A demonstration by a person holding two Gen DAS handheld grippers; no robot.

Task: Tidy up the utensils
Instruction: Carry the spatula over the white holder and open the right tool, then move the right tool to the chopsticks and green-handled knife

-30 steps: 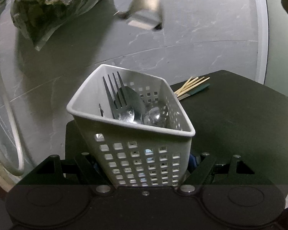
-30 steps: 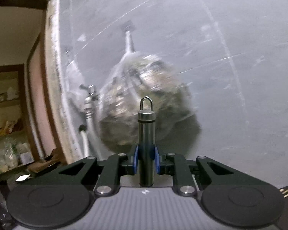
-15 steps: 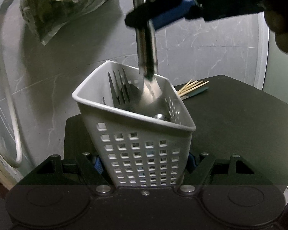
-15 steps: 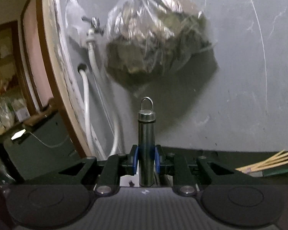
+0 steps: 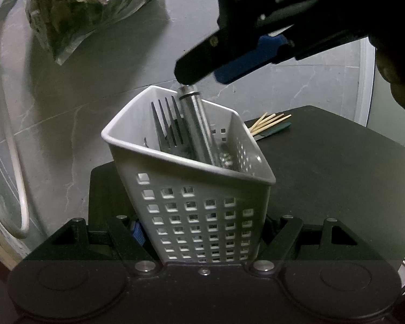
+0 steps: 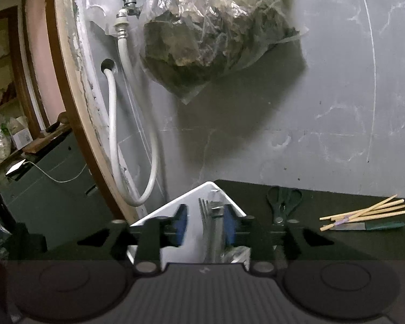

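My left gripper (image 5: 202, 226) is shut on the lower walls of a white perforated basket (image 5: 202, 205), which stands tilted on the black table (image 5: 337, 175). Inside it are a fork (image 5: 167, 124), spoons and a round steel-handled utensil (image 5: 195, 127) leaning among them. My right gripper (image 5: 229, 62) hovers just above the basket's far rim. In the right wrist view its jaws (image 6: 205, 224) are opening. The blurred steel handle (image 6: 214, 232) drops between the blue pads (image 6: 181, 224), and neither pad presses on it.
Dark green scissors (image 6: 283, 202), a bundle of wooden chopsticks (image 6: 364, 212) and a green-handled knife (image 6: 370, 226) lie on the table to the right. A plastic bag (image 6: 216, 27) hangs on the grey wall. A tap (image 6: 127, 0) and a white hose (image 6: 116, 135) are at left.
My right gripper came down over the basket with the steel-handled utensil, lowered it in and let go. The handle now sits deeper in the basket. The left gripper kept still.
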